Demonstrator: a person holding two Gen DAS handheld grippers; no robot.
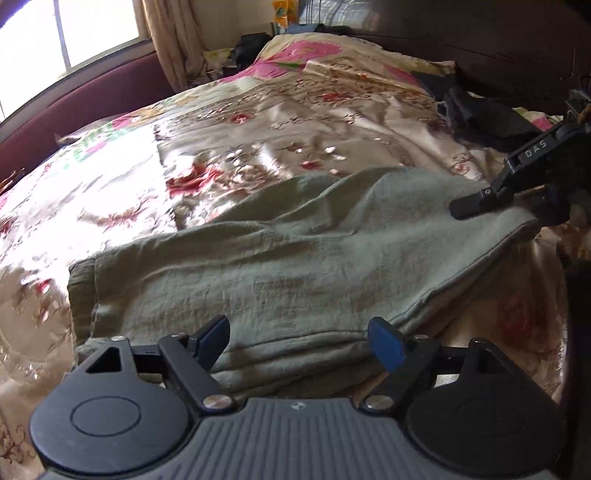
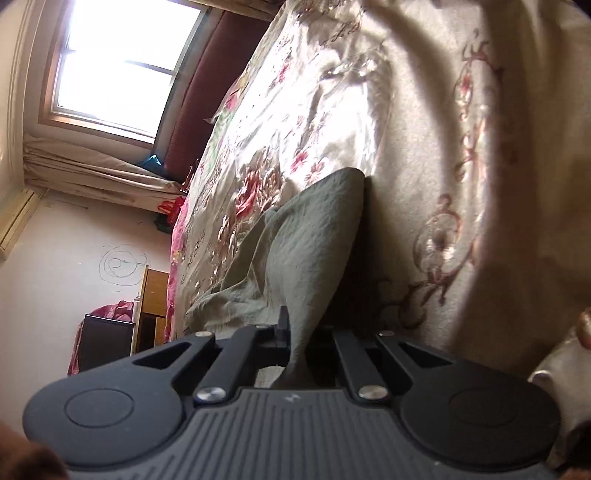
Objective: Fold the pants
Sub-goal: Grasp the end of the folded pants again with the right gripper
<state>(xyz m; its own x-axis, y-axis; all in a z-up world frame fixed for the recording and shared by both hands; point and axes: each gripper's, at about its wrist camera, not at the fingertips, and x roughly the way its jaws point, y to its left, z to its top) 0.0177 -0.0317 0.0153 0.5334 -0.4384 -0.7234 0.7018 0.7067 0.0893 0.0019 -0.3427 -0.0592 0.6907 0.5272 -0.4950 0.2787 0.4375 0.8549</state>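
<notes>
Grey-green pants (image 1: 295, 251) lie partly folded and creased on a floral bedspread (image 1: 229, 122). My left gripper (image 1: 299, 332) hovers open over the pants' near edge, and nothing sits between its blue pads (image 1: 386, 343). At the right, my right gripper (image 1: 469, 206) is shut on the pants' far right edge. In the right wrist view the right gripper (image 2: 295, 343) pinches a fold of the pants (image 2: 317, 236), and the cloth rises from the bed between the closed jaws. The fold hides the fingertips there.
Dark clothes (image 1: 476, 114) lie piled on the bed at the back right. A maroon padded rail (image 1: 85, 107) and a bright window (image 1: 66, 33) run along the left side. A curtain (image 1: 177, 40) hangs behind. A wooden cabinet (image 2: 151, 306) stands on the floor beside the bed.
</notes>
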